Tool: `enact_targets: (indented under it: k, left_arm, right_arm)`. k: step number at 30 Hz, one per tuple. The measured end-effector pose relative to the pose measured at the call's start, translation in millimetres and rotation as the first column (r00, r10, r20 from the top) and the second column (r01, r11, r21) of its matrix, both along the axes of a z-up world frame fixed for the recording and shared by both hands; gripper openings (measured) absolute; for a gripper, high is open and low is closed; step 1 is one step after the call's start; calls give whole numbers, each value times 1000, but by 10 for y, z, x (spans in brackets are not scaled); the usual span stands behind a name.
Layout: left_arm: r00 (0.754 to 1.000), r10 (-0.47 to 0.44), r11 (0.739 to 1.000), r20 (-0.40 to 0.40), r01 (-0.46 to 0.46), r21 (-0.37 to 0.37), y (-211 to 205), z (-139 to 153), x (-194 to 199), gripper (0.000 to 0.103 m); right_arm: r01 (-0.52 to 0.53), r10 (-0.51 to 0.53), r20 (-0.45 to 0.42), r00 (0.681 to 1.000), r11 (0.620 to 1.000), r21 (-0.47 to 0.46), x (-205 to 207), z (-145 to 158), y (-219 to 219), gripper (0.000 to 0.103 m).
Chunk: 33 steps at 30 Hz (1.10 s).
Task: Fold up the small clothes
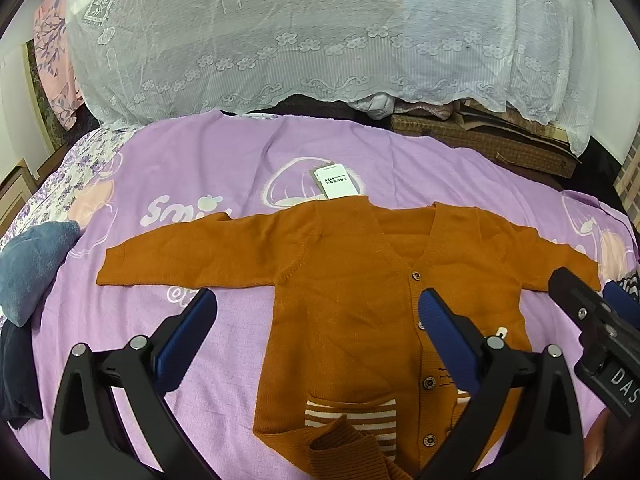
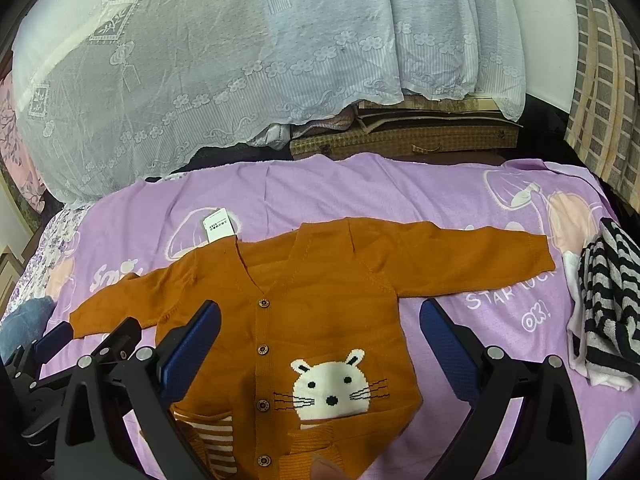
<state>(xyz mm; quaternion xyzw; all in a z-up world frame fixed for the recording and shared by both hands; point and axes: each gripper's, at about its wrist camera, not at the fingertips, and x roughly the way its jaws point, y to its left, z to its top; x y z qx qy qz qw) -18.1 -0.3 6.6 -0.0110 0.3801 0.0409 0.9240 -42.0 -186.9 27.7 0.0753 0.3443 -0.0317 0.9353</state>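
1. Rust-orange knit cardigan (image 2: 320, 320) lies flat, front up, on the purple sheet (image 2: 400, 188), sleeves spread, with its hem bunched.
2. A white tag (image 1: 334, 180) sits at the cardigan's collar.
3. Left gripper (image 1: 320, 332) is spread wide over the cardigan, empty.
4. Right gripper (image 2: 320, 344) is likewise wide, empty, above the cardigan's rabbit face.

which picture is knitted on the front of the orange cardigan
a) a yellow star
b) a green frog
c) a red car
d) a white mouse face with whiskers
d: the cardigan shows a white mouse face with black eyes, nose and whiskers beside the button row.
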Motion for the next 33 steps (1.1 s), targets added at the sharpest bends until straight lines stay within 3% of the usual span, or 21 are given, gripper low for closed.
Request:
enact_targets:
  k: [23, 28, 33]
  left_arm:
    - [1000, 8, 1000, -16, -8, 0, 37, -51, 55, 98]
    - [999, 14, 1000, -30, -14, 2, 57, -102, 101, 98]
    - [995, 10, 1000, -101, -12, -16, 70, -329, 209, 98]
  right_arm:
    - [8, -8, -14, 1000, 1000, -7, 39, -57, -33, 100]
    - [22, -23, -49, 999, 1000, -22, 91, -197, -75, 100]
    - [48, -52, -98, 994, 998, -38, 113, -436, -196, 100]
